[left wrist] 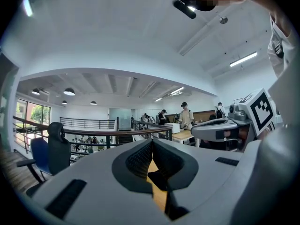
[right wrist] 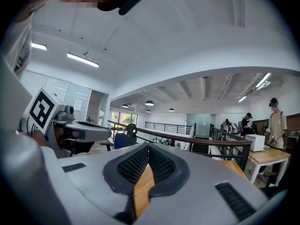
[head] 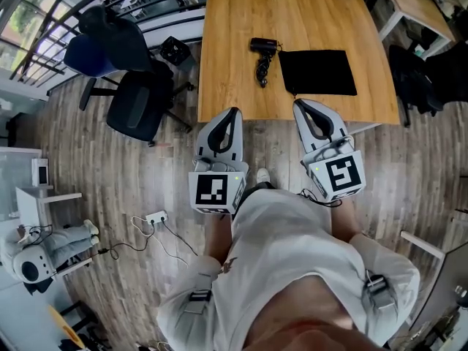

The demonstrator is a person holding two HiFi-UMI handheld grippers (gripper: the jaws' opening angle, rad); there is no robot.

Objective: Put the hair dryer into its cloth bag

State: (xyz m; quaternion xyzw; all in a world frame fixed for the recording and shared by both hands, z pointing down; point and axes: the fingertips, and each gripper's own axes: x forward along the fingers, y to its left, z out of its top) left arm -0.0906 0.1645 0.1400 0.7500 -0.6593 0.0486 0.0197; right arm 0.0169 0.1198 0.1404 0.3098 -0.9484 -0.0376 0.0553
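My left gripper and right gripper are both closed and empty, just short of the table's near edge. The hair dryer lies just left of the bag, toward that edge. I should open both jaws before reaching in.

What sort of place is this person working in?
Probably an open-plan office or workshop, perhaps on an upper level: a wooden table, an office chair, a railing along the floor's edge, and people at desks.
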